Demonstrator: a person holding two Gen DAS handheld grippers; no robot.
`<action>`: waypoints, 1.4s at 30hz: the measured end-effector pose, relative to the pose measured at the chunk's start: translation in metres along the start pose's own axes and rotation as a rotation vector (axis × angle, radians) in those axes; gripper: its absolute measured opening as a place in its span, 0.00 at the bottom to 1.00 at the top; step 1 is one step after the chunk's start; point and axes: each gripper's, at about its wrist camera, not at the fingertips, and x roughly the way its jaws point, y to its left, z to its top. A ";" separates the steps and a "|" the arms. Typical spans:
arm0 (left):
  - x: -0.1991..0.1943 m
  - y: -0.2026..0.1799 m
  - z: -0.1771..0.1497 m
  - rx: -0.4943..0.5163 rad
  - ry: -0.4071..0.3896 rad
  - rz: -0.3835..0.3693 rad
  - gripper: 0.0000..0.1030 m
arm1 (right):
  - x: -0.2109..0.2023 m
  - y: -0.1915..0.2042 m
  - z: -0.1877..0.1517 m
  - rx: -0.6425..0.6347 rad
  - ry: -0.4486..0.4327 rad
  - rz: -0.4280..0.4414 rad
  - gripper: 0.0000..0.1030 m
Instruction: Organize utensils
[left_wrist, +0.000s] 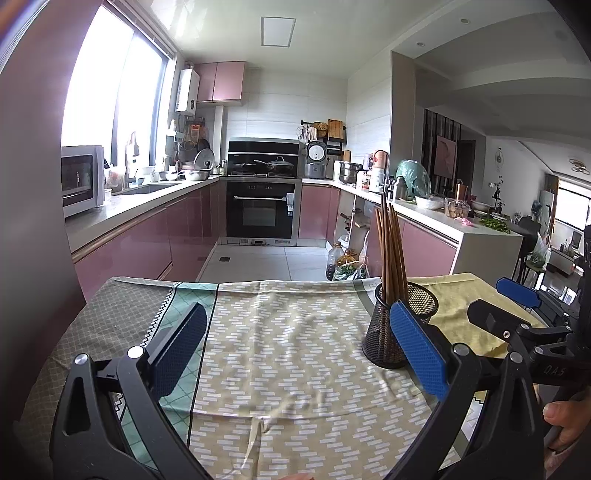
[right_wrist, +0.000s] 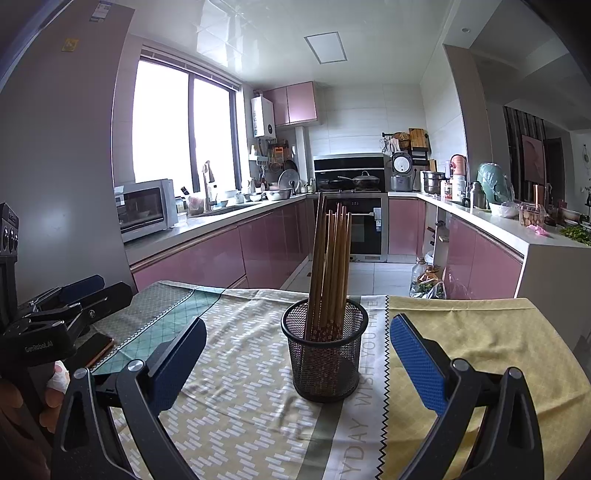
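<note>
Brown wooden chopsticks (right_wrist: 328, 273) stand bunched and leaning slightly in the round black wire-mesh holder (right_wrist: 325, 354), which sits on the patterned cloth-covered table (right_wrist: 480, 350) near its middle, right on the seam between the beige brick-print panel and the grey lettered strip. No loose utensil shows on the cloth in either view, so you look to be at or near the end of the sorting: everything visible is already in the holder.

Your right gripper (right_wrist: 299, 365) has its blue-padded jaws spread wide, empty, with the holder framed between them but touched by neither pad. Your left gripper (left_wrist: 299, 350) is likewise wide and empty, hovering over bare cloth; the holder stands just behind its right-hand pad, so whether they touch is hard to tell from that view.

At the left edge of the right wrist view a dark flat object, perhaps a phone (right_wrist: 98, 349), lies on the table beside your left gripper; it does not read as a utensil.

If anything remains, it lies outside these views, so the next move calls for a look around the table edges before you commit. If you mean to straighten or shift the holder, close the right jaws on its mesh wall low down rather than near the rim: the tall chopsticks make it top-heavy, and the loose cloth underneath may drag and wrinkle.
</note>
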 end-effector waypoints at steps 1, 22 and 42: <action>0.000 0.000 0.000 0.001 0.001 0.000 0.95 | 0.000 0.000 0.000 0.001 -0.001 0.000 0.94; -0.001 0.000 0.000 0.005 0.004 0.007 0.95 | 0.001 0.000 -0.002 0.012 0.001 0.004 0.94; -0.002 -0.003 0.001 0.011 0.001 0.008 0.95 | 0.002 -0.001 -0.004 0.014 0.003 0.004 0.94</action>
